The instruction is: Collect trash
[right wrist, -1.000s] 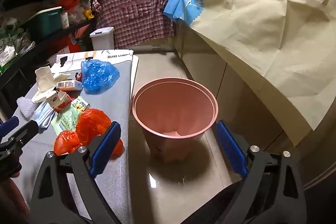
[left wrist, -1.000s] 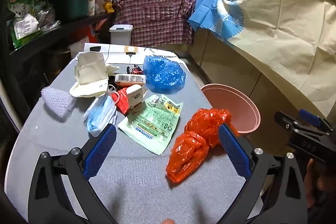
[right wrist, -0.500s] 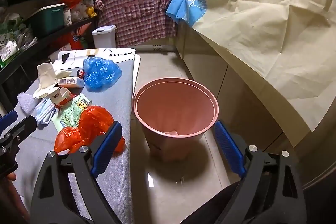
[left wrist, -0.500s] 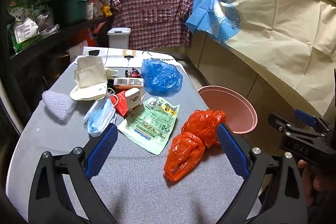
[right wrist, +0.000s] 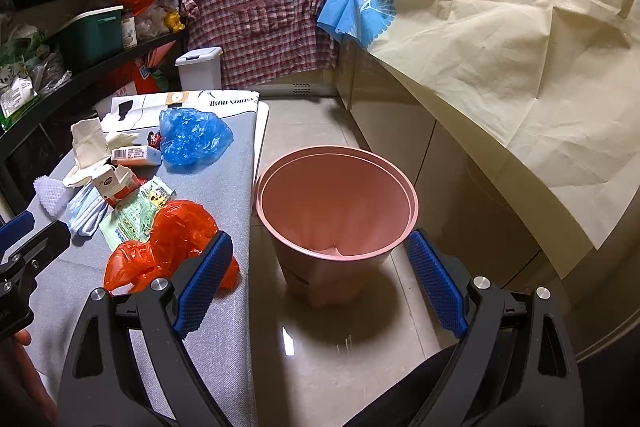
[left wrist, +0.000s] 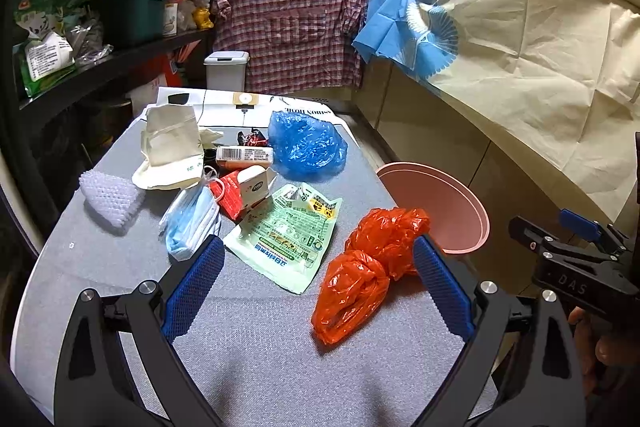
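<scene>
1. Table (left wrist: 248, 339): grey surface carrying all trash; none collected yet.
2. Pink bin (right wrist: 336, 211): on the floor just beside the table's right edge, apparently empty.
3. Orange bag (left wrist: 372, 267): nearest item, lying ahead-right of the left gripper (left wrist: 316, 283), touching its right pad; long axis diagonal, near-left to far-right.
4. Left gripper: fingers spread, empty, nearer the bag.
5. Right gripper (right wrist: 320, 287): fingers spread, empty, over the floor before the bin.
6. Green packet (left wrist: 284, 231): just beside the bag; risk of snagging.

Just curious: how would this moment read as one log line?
left gripper: open, empty, over table | right gripper: open, empty | orange bag: on table | pink bin: on floor
</scene>
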A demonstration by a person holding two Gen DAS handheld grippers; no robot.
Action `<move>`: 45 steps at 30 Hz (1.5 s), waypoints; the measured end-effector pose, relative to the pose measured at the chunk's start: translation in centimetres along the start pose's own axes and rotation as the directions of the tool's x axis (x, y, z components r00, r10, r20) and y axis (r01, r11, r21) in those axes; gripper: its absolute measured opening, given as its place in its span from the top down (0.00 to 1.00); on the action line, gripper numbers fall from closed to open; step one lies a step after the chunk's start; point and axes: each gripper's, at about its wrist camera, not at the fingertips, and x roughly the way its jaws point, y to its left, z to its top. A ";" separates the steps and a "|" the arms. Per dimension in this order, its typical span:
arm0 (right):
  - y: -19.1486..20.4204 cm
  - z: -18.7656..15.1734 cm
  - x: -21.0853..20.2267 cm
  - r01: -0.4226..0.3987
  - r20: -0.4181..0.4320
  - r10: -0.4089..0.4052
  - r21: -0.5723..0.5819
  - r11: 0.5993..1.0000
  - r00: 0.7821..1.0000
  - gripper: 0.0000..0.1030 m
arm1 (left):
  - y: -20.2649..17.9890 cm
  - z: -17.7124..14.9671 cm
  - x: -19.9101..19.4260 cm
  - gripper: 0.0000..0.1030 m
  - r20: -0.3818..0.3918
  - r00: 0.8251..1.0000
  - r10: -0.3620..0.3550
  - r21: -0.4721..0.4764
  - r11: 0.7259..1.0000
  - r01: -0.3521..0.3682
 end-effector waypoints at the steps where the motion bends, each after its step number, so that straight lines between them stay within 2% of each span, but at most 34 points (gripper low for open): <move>1: 0.0 0.0 0.0 0.000 -0.001 0.000 0.000 1.000 1.000 0.15 | -0.1 -0.1 0.0 0.11 0.000 1.000 0.001 0.000 1.000 -0.001; 45: 0.0 0.0 0.0 0.000 0.000 0.000 -0.001 1.000 1.000 0.16 | -0.3 -0.2 0.2 0.11 0.000 1.000 0.000 0.001 1.000 0.000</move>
